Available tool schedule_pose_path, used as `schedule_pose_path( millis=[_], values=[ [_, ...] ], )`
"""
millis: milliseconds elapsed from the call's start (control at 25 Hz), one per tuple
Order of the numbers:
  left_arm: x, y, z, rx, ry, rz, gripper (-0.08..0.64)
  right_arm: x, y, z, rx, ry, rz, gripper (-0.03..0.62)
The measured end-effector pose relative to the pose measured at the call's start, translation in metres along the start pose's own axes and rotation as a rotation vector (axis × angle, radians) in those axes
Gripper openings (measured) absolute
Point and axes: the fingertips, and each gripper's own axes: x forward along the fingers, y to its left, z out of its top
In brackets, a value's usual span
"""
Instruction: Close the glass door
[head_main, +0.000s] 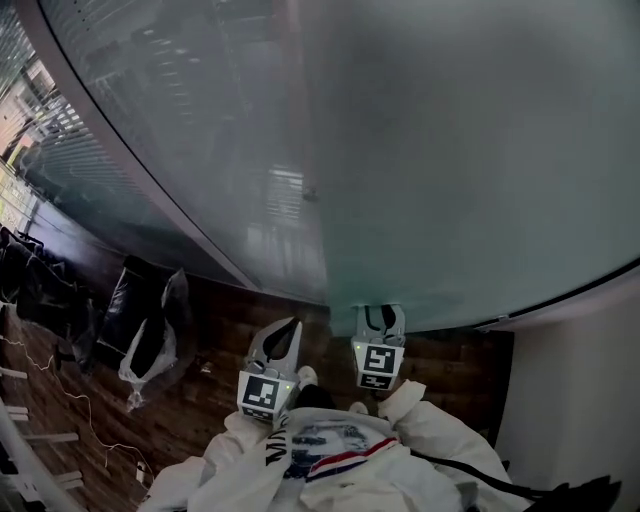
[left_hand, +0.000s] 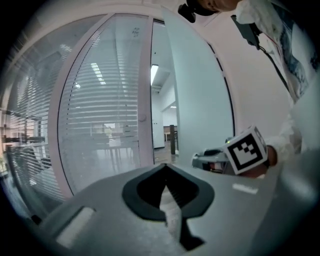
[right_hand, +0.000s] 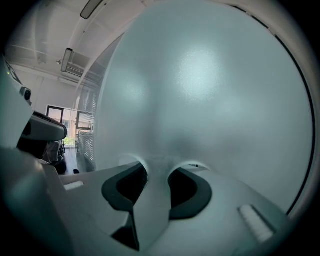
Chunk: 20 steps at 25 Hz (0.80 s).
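The frosted glass door (head_main: 450, 150) fills most of my head view, standing over the dark wood floor (head_main: 200, 400), with a slatted glass partition (head_main: 130, 120) curving away on its left. Only the left gripper view shows me that the glass door (left_hand: 200, 100) is ajar: an open gap (left_hand: 160, 110) lies between its edge and the partition (left_hand: 100, 100), with a room beyond. The right gripper view is nearly all glass door (right_hand: 210, 100). There the right gripper (right_hand: 156, 167) has its jaws clamped on a pale frosted strip that runs straight into the panel, so it grips the door. In the head view the right gripper (head_main: 380, 315) sits hard against the glass. The left gripper (left_hand: 166, 167) has its jaws pressed together on nothing. The head view puts the left gripper (head_main: 288, 330) just beside the right one, short of the glass.
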Motion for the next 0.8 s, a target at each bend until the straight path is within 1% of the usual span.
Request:
schedule_pose_path(
  millis=[200, 440, 640, 800],
  values=[
    [0.012, 0.026, 0.002, -0.009, -0.021, -0.051, -0.005, 0.016, -0.008, -0.009, -0.002, 0.022, -0.036, 0.127],
    [0.02, 0.048, 0.008, -0.012, -0.053, -0.125, -0.005, 0.027, -0.017, 0.001, -0.007, 0.0, -0.095, 0.129],
    [0.016, 0.073, 0.011, -0.032, -0.081, -0.141, -0.005, 0.036, -0.023, 0.003, -0.001, -0.007, -0.136, 0.129],
    [0.015, 0.094, 0.009, -0.027, -0.096, -0.124, -0.005, 0.045, -0.028, 0.004, 0.005, 0.006, -0.159, 0.129]
  ],
)
